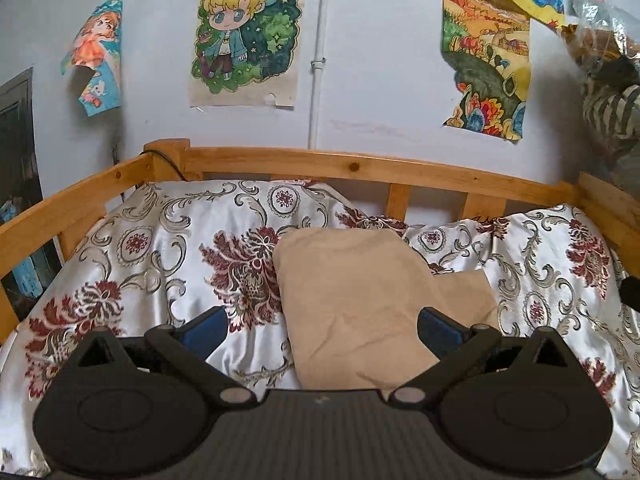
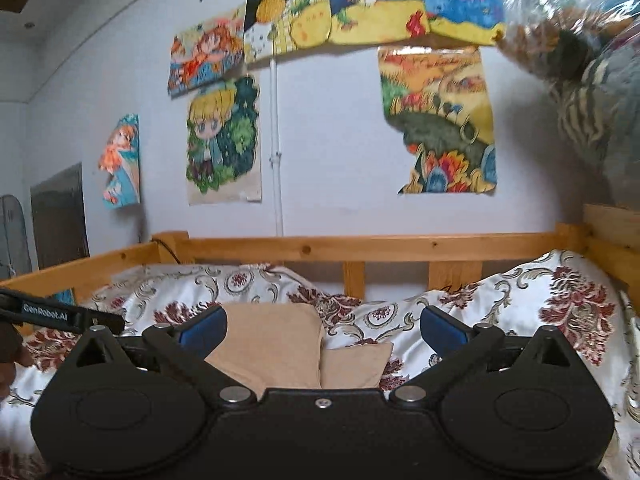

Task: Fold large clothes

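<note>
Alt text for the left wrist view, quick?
A folded tan garment lies on a floral bedspread, with the open, empty left gripper above it. Behind stand a wooden bed rail and wall drawings.

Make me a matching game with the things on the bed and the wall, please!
Things:
1. folded garment
2. bedspread
3. bed rail
4. left gripper

Descriptions:
A. wooden, along the wall
B. plain tan, lying on the bed
C. open, holding nothing
D. white with dark red flowers

Pairs: 1-B, 2-D, 3-A, 4-C
</note>
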The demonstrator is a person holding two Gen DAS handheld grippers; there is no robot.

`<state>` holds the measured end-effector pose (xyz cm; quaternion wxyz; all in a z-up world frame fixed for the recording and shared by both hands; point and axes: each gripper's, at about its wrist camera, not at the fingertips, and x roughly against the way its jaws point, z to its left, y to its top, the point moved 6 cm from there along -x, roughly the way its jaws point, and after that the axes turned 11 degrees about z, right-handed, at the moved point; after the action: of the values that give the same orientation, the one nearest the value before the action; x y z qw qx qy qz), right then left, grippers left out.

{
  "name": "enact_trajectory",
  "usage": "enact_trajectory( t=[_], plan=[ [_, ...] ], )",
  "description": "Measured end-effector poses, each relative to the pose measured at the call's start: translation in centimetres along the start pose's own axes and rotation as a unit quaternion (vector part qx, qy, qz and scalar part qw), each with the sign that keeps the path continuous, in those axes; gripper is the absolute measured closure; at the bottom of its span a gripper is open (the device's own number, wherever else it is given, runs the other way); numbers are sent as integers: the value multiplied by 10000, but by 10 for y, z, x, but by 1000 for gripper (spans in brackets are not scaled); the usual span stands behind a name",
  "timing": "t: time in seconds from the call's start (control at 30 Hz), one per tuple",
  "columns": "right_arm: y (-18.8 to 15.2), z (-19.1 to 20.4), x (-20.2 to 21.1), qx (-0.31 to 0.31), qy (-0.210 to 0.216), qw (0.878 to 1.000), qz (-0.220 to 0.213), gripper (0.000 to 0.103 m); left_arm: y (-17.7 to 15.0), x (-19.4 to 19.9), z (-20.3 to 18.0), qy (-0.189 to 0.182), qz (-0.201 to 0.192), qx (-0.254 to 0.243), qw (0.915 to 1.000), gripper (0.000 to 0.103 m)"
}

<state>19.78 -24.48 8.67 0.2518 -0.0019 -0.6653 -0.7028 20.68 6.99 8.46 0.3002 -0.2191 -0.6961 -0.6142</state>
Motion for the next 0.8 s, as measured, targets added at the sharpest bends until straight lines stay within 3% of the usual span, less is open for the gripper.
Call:
enact_trajectory(
  t=[0.43, 0.6, 0.8],
  plan=[
    [-76, 15, 53, 322, -540, 9980, 76, 1, -82, 22, -8, 151, -75, 47, 9998, 1],
    [-109, 25, 52, 468, -322, 9976, 396, 1, -110, 17, -14, 268, 90, -72, 9996, 1],
    [-121, 31, 42, 511, -182, 9962, 684, 1, -129, 9, -17, 406, 173, -123, 9990, 1]
  ],
)
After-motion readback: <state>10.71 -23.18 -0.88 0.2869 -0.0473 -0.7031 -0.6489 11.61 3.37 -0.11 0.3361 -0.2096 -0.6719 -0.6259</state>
